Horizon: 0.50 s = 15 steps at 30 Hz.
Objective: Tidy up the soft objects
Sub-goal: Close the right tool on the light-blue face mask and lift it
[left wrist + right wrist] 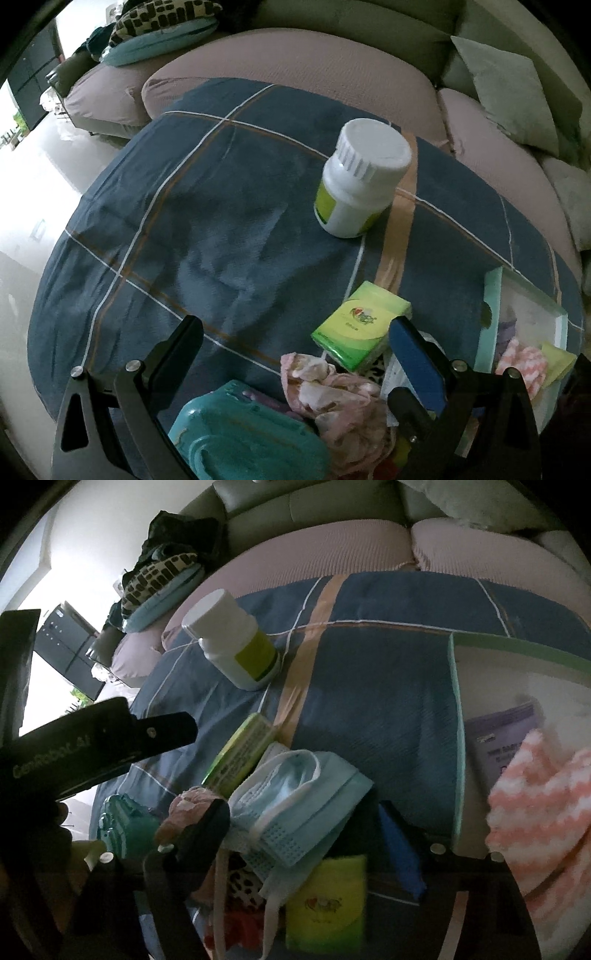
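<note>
Now I'm bringing my right gripper [306, 834], jaws spread, over the blue face mask [295, 812] lying just beside the storage box [458, 738]; I'm aiming to pinch its folded middle, avoiding loose ear loops, left gripper [295, 354] hanging spread, empty

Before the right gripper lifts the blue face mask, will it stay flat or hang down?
Probably it will hang down: the face mask already lies creased and folded. Its loose ear loops may drag over the green tissue pack. It looks very light.
</note>
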### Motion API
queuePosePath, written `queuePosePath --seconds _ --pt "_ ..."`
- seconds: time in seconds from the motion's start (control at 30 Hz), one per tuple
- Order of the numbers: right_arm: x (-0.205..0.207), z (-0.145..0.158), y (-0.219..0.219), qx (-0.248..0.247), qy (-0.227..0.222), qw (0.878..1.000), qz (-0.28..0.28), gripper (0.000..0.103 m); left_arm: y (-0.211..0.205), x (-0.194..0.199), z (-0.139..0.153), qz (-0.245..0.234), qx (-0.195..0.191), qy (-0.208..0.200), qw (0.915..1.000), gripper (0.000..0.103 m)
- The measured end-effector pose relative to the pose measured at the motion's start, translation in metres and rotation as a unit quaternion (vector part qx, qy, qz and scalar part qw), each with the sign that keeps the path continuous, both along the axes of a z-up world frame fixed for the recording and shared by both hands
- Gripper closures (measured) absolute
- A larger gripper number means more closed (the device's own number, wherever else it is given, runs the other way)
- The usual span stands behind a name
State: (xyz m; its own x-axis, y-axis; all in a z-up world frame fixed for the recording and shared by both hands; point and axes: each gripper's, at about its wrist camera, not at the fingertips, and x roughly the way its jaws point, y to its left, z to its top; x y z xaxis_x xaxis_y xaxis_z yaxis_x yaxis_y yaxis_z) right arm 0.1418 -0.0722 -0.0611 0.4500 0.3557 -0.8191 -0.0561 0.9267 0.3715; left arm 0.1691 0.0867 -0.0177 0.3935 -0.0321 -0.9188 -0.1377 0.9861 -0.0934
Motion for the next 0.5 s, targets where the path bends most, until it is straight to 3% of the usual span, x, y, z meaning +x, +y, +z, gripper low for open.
queuePosePath --seconds 0.33,0.5 --pt "0.0014 -0.0044 -0.0028 0.008 -0.007 1.0 -0.009 0.032 -0.001 0.0014 -0.0085 0.002 0.005 0.004 1.0 0.003" --pt "-0.0002 -0.0023 -0.0031 -0.007 -0.012 1.0 -0.017 0.047 -0.0008 0.0023 -0.0096 0.004 0.008 0.001 1.0 0.003"
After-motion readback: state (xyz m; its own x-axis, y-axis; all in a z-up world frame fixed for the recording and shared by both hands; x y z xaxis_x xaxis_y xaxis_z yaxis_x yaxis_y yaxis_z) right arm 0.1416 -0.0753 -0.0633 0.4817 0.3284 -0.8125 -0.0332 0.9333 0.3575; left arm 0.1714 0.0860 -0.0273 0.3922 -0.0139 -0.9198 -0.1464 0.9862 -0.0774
